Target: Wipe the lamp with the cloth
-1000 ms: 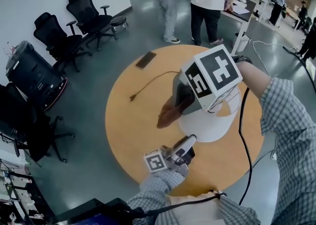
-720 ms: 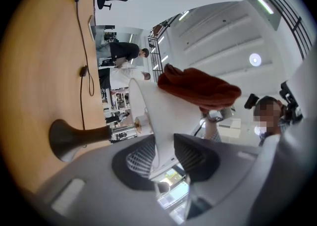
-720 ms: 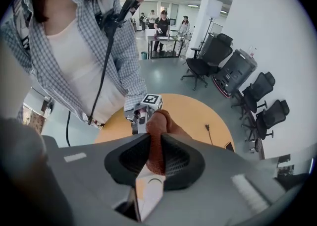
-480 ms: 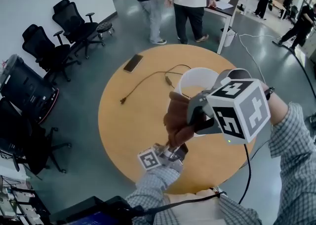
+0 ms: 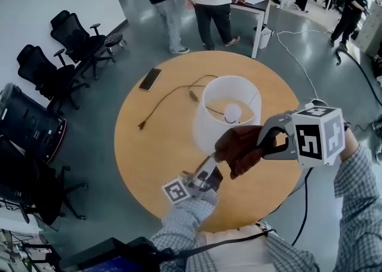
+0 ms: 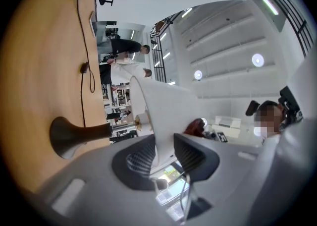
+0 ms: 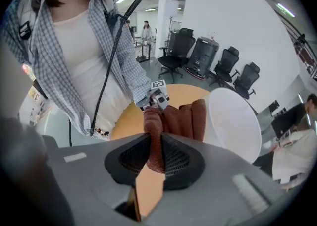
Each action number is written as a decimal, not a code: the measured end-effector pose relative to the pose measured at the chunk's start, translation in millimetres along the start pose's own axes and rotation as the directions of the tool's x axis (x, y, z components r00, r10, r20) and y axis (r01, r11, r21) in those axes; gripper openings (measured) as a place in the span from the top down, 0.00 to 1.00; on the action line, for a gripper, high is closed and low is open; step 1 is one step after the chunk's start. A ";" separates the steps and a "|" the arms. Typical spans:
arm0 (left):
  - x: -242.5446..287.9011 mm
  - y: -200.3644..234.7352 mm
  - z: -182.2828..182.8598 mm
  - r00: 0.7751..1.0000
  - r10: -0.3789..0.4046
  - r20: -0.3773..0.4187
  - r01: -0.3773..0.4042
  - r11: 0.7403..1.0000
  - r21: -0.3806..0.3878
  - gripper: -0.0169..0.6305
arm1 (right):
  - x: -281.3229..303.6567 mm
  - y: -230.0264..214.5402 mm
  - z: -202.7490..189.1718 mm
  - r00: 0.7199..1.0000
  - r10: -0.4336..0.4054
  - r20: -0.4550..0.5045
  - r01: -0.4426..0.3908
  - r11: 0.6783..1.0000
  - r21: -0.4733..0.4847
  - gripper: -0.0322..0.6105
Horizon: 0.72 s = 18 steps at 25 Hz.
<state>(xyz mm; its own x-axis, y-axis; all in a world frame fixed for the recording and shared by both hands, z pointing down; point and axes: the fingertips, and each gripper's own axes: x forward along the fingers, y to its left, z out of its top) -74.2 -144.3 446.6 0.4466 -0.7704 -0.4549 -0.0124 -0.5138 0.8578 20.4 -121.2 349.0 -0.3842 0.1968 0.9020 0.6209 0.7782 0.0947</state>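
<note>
Brown cloth (image 5: 239,148): bunched, pressed against the shade's near right side.
Right gripper (image 5: 262,145): jaws clamped on the cloth, tips partly buried in it.
Left gripper (image 5: 206,170): pinching the shade's near rim.
Lamp (image 5: 224,113): white drum shade, round bulb inside, mid-table (image 5: 149,151).
Hidden: dark flared base (image 6: 69,136), covered by the shade from above, seen only in the left gripper view.

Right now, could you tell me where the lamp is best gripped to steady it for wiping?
Probably the slim dark stem just above the flared base, coming in level from the near side, below the shade. It looks narrow and rigid; the thin shade wall, which the left gripper pinches at its lower rim, may flex.
</note>
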 end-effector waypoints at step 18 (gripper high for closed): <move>-0.4 -2.8 -1.5 1.000 0.012 -0.024 -0.012 1.000 -0.006 0.79 | 77.0 33.0 -120.4 0.875 -0.422 0.239 0.132 0.681 0.720 0.85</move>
<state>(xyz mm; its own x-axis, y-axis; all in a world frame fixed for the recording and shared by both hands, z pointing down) -73.0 -142.0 444.8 0.4675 -0.7673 -0.4390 -0.0126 -0.5023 0.8646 93.6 -152.2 472.2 -0.7613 -0.0134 0.6482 -0.1196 0.9855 -0.1201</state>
